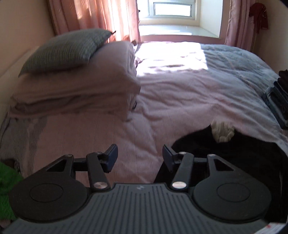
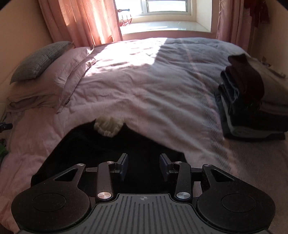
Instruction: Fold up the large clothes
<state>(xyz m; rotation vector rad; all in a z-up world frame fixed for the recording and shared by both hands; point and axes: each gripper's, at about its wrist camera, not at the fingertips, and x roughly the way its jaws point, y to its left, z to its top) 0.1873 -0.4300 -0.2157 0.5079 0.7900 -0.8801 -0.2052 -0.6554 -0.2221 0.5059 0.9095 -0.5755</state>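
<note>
A black garment [image 2: 100, 149] with a cream ribbed collar [image 2: 108, 127] is spread on the pink bedcover [image 2: 144, 93], in the lower centre of the right wrist frame and the lower right of the left wrist frame [image 1: 234, 153]. The right tongs [image 2: 144, 166] are seen directly over the dark cloth, jaws apart, nothing gripped. The left tongs [image 1: 139, 158] are also parted and empty, held over bare bedcover just left of the garment's edge. A stack of folded clothes [image 2: 248, 100] is seen at the right of the bed. Pillows [image 1: 77, 84] are piled at upper left, a grey cushion [image 1: 66, 48] laid on top. Sunlight is cast from the window [image 2: 167, 7] between pink curtains [image 2: 82, 19].
</note>
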